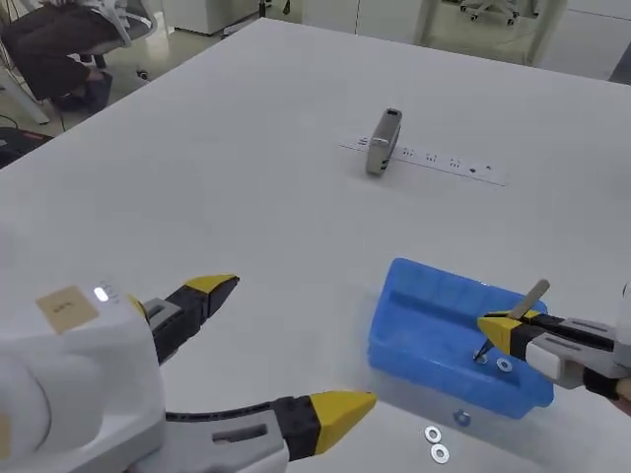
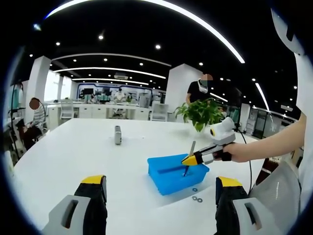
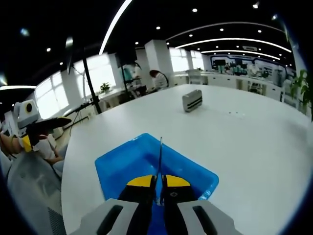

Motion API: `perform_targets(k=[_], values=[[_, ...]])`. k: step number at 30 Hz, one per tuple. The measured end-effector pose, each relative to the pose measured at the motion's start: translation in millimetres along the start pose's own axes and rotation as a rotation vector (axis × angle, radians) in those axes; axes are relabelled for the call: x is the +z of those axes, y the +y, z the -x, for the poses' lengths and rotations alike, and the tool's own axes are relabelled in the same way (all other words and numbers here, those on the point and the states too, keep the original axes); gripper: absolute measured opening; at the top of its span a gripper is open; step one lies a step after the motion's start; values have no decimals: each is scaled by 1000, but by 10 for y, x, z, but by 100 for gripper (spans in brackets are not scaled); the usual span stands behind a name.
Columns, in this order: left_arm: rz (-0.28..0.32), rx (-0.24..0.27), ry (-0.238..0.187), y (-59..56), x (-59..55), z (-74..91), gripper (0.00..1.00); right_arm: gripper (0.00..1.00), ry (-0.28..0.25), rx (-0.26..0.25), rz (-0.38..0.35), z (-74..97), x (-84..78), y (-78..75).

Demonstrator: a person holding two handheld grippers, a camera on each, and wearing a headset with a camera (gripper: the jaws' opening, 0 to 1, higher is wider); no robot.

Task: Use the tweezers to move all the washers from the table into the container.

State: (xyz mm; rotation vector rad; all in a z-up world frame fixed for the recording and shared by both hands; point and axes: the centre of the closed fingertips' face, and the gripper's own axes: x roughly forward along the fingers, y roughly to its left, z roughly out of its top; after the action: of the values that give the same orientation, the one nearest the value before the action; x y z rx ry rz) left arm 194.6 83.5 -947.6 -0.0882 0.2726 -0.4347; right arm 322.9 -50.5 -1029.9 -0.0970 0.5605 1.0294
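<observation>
The left gripper, with black jaws and yellow tips, is fully released: its jaws stand wide apart, hold nothing and hover over the white table. The right gripper is clenched, its 2 yellow tips pressed together on the slim metal tweezers at about mid-length. The tweezers' long axis is tilted. The pointed tips aim down into the blue plastic rectangular container, and the rear end rises up and away from that gripper's tips. In the right gripper view the tweezers run straight ahead along the jaws. 1 silver washer lies on the container floor just beside the tweezer tips. 2 more silver washers lie on the table near the container's front wall.
</observation>
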Motion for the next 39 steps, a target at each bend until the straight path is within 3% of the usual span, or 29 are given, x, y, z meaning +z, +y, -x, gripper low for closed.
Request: perform_targets(k=[17, 24, 26, 30, 35, 38, 39], values=[[1, -4, 1, -1, -1, 6, 94, 4, -80, 9, 25, 251, 207, 178], [-6, -3, 15, 0, -26, 5, 93, 3, -143, 52, 111, 403, 347, 456], [-7, -4, 16, -4, -27, 4, 92, 2, -159, 79, 159, 447, 390, 568], [-9, -7, 21, -8, -37, 2, 92, 1, -169, 131, 175, 496, 405, 759], [-14, -11, 32, -20, -53, -4, 92, 1, -139, 175, 248, 477, 283, 912], [-19, -10, 38, -19, -61, -6, 91, 1, -73, 185, 375, 417, 90, 944], [-21, -9, 41, -18, -64, -5, 90, 1, -64, 196, 387, 397, 46, 960]])
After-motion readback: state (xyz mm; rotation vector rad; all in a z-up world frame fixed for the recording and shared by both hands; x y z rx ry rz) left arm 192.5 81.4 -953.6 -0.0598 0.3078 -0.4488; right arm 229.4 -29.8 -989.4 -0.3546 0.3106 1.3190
